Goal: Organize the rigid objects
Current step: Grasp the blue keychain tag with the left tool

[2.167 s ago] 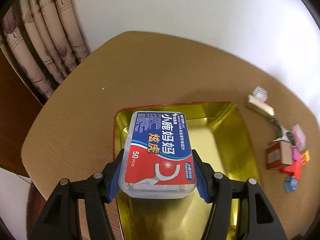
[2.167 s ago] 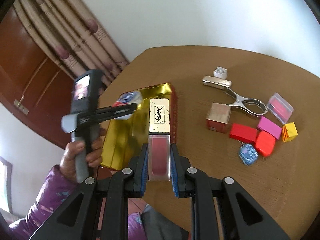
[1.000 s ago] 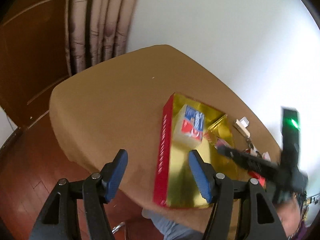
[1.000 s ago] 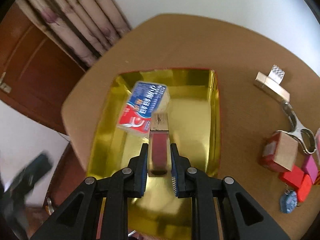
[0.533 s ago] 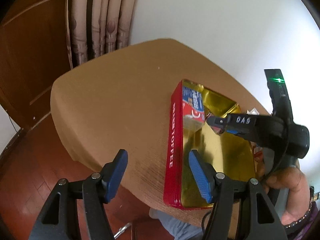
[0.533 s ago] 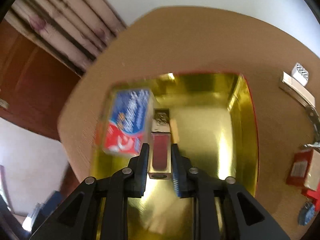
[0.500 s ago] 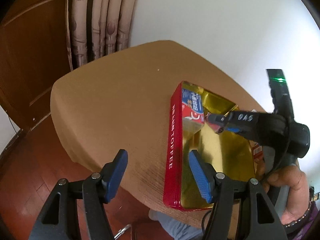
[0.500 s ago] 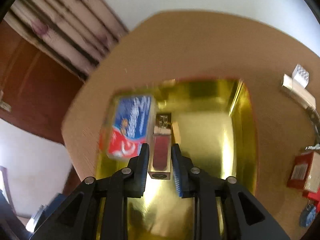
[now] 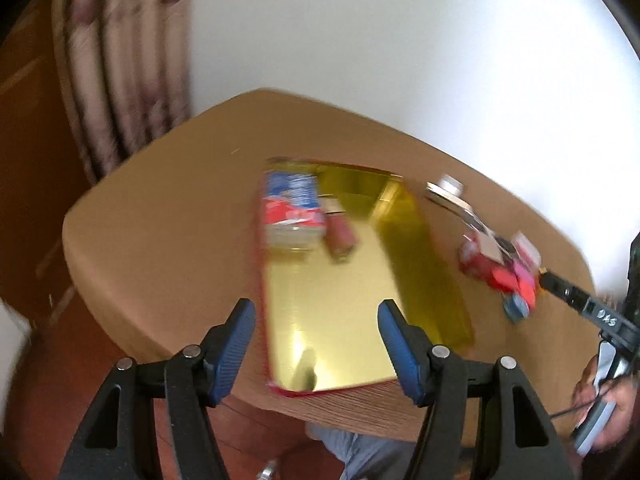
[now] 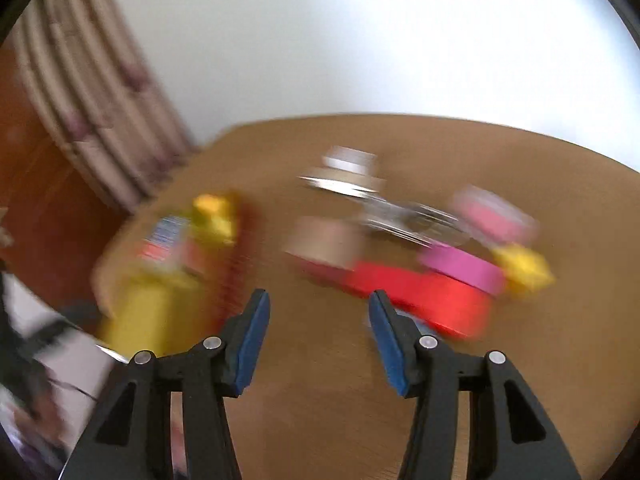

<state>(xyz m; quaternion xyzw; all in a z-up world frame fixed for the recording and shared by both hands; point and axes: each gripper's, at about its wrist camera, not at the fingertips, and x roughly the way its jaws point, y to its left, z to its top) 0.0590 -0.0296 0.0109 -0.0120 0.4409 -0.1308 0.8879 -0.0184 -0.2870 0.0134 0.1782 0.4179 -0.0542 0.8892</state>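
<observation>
A gold tin tray with a red rim [image 9: 340, 300] lies on the round brown table [image 9: 168, 240]. In it sit the blue-and-red floss box [image 9: 292, 208] and, right beside it, the lip gloss tube [image 9: 340, 232]. My left gripper [image 9: 316, 344] hangs open and empty above the tray's near end. My right gripper [image 10: 316, 324] has its jaws opening, with nothing between them, over bare table between the tray [image 10: 160, 280] and a blurred heap of small things: a red block [image 10: 420, 292], a pink block [image 10: 460, 264], a yellow piece [image 10: 524, 268].
A metal nail clipper [image 10: 380, 204], a boxed item [image 10: 324, 240] and a clear pink case [image 10: 492, 212] lie behind the blocks. A curtain [image 9: 120, 80] and a wooden door stand at the left. A person's hand [image 9: 604, 412] holds the right gripper at the far right.
My right gripper let go of the lip gloss tube in the tray beside the floss box, opened, and swung right toward the small items. My left gripper shifted over the tray's near end.
</observation>
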